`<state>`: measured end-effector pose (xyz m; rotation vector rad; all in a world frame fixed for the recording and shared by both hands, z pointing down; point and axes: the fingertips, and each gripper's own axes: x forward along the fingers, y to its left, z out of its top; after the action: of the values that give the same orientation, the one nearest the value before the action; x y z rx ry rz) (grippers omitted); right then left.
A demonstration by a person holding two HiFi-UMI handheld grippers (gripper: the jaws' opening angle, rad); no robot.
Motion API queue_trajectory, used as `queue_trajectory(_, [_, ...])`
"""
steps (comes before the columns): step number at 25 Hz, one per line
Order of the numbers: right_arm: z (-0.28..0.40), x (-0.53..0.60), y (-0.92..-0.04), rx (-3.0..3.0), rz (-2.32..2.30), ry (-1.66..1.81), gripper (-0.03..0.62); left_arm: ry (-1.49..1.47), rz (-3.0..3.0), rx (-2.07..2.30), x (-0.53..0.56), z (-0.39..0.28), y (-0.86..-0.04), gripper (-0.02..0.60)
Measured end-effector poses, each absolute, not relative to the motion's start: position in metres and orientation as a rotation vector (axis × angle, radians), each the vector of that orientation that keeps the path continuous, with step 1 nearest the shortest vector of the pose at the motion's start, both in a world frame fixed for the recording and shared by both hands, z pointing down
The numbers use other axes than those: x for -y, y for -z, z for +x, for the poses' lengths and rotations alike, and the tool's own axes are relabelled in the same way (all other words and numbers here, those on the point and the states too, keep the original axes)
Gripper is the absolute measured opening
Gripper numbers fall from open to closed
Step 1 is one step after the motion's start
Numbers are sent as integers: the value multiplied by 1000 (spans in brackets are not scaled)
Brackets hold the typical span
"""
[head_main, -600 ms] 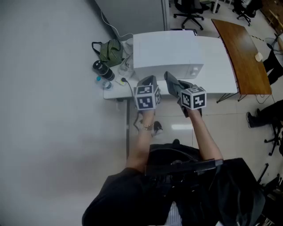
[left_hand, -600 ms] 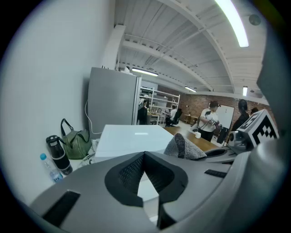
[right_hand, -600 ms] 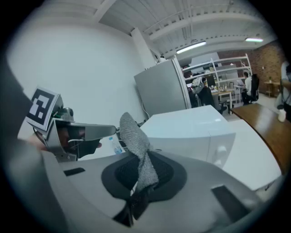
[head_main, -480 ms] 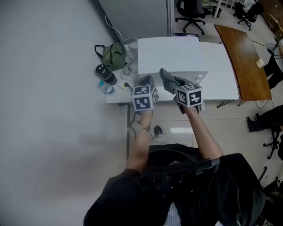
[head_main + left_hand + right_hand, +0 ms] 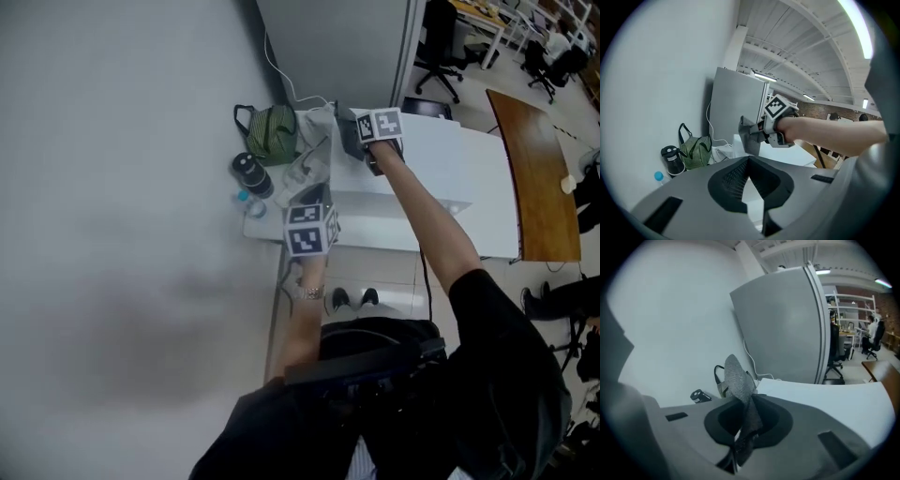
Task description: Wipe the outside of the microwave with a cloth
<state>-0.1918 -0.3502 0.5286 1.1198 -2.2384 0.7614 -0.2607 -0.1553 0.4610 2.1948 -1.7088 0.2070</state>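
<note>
Firmly, the grey cloth (image 5: 738, 378) is pinched in the jaws of the right gripper (image 5: 740, 437) and held at the far left corner of the white microwave (image 5: 441, 169), upper centre of the head view. Lower down, the left gripper (image 5: 750, 187) is seen with its jaws pressed together, nothing between them.
</note>
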Motion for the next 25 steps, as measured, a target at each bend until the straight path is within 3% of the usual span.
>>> queue_trajectory(5, [-203,397,-578,2041,1073,-776,21,-212,2159,1751,154,-278,-461,-6])
queue_trajectory(13, [-145,415,-597,1890,1033,-497,23,-259,2125,1759,160,-281,-468,-6])
queue_trajectory(25, [148,421,-604,1626,1401,-705,23,-263,2265,1597,192,-216,-467,-6])
